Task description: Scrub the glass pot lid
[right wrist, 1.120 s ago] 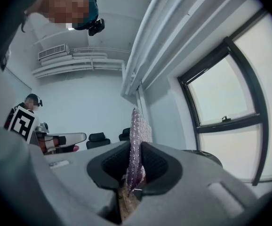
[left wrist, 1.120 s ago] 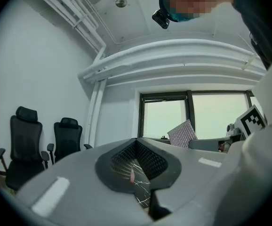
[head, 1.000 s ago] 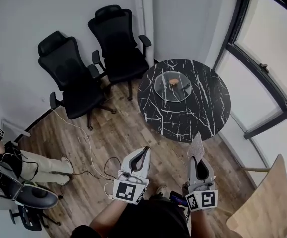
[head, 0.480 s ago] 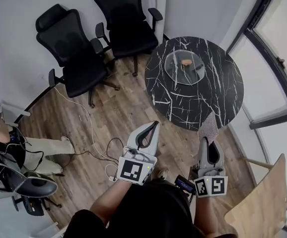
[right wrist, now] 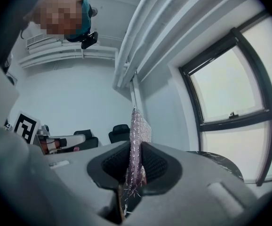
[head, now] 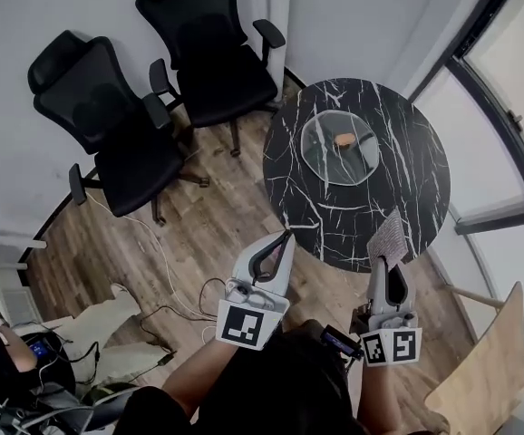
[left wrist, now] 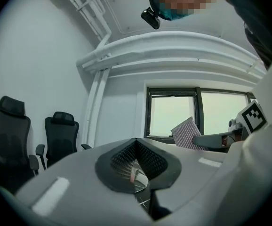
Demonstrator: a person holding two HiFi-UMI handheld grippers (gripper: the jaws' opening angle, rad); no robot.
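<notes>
A wood-plank floor holds a round table with a glossy black top veined in white, like marble. To its left two black high-backed office chairs stand side by side against a pale wall. The lid, a clear glass disc with a small orange-brown knob near its middle, lies flat on the table's far half. Nothing touches it, and both grippers are well short of it. The person holds the two grey grippers low in front of the body, jaws pointing forward towards the table. The left gripper sits just off the table's near-left edge, tilted a little rightward. Its jaws are closed tip to tip with nothing between them. The right gripper points straight ahead at the table's near edge. Its jaws are clamped on the lower end of a pad, a thin, flat, squarish piece of glittery pinkish woven mesh standing upright above them.
</notes>
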